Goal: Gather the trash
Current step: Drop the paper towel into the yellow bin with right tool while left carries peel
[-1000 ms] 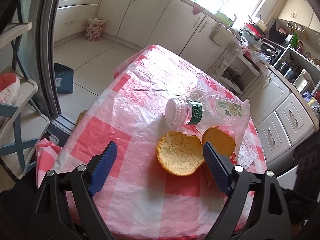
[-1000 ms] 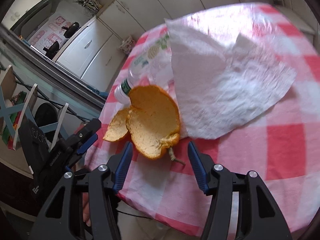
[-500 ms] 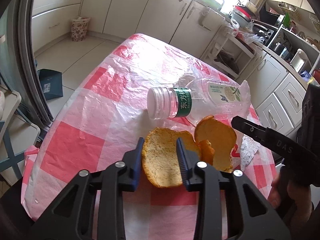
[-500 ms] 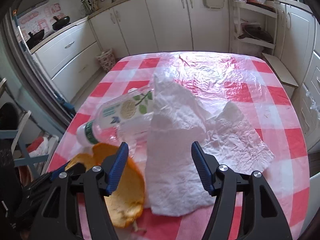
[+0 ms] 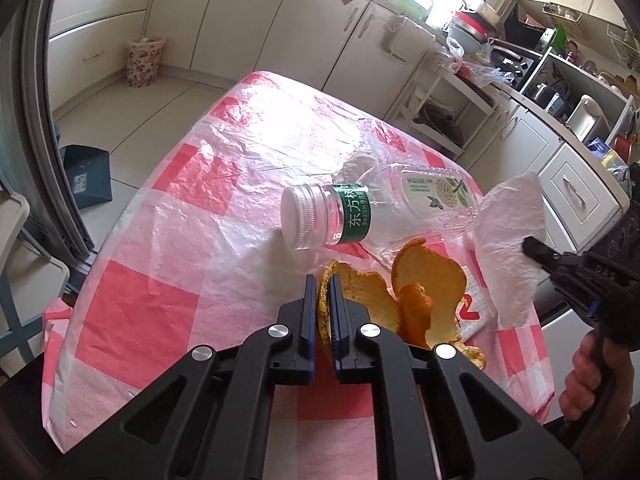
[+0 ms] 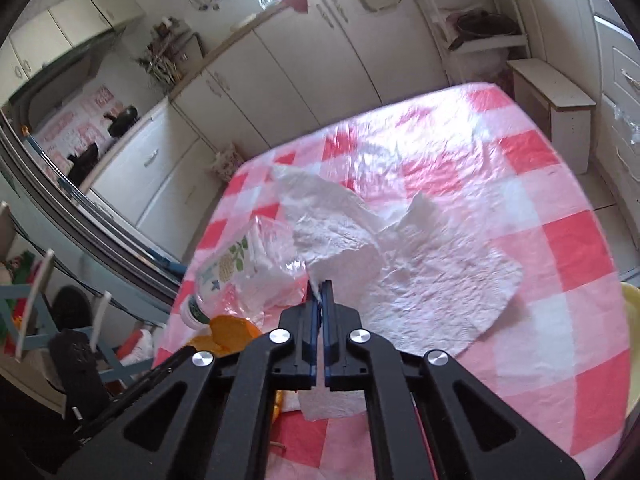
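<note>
Left gripper [image 5: 324, 292] just clamped on orange peel [image 5: 360, 304] near the table's [image 5: 132, 312] front edge, right gripper [image 6: 319, 294] just pinched on the white tissue's [image 6: 420, 280] edge, bottle [image 5: 376, 212] lying beside both, far tabletop open

Left tongs [image 5: 323, 292] clamped shut, right tongs [image 6: 320, 294] pinched shut

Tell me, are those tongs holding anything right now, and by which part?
Yes. The left tongs pinch the curled orange peel by its near rim. The right tongs pinch the crumpled white paper towel at its near edge.
</note>
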Demonstrator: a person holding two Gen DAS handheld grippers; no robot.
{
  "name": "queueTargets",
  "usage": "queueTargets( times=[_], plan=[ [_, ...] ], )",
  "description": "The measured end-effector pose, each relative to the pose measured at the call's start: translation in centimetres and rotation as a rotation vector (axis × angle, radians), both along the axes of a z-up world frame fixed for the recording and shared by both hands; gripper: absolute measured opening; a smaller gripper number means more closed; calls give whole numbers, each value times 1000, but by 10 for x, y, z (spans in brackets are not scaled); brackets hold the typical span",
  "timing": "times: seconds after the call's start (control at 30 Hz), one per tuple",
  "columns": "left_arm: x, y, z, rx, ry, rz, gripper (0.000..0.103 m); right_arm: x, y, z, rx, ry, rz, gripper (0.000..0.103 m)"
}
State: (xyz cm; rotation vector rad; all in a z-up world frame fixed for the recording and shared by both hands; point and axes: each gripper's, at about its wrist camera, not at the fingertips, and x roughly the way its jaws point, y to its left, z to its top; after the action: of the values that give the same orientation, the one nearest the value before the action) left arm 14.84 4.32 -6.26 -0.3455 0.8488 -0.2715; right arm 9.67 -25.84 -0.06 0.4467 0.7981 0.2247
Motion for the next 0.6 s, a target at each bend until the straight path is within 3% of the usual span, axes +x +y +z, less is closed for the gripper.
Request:
queueTargets(
  times=[0.2, 0.3, 0.47, 0.6],
  plan=[
    [-17, 14, 13, -44, -48, 6, 6, -27, -28, 22, 102, -112, 11, 3],
    [-25, 20, 21, -50, -74, 6, 6, -30, -33, 20, 174, -100, 33, 3],
    [-31, 21, 16, -12, -40, 12, 6, -30, -50, -19, 70, 117, -50, 3],
    [-35, 15, 7, 25, -8, 3, 6, -30, -59, -38, 42, 203, -107, 3]
  ],
)
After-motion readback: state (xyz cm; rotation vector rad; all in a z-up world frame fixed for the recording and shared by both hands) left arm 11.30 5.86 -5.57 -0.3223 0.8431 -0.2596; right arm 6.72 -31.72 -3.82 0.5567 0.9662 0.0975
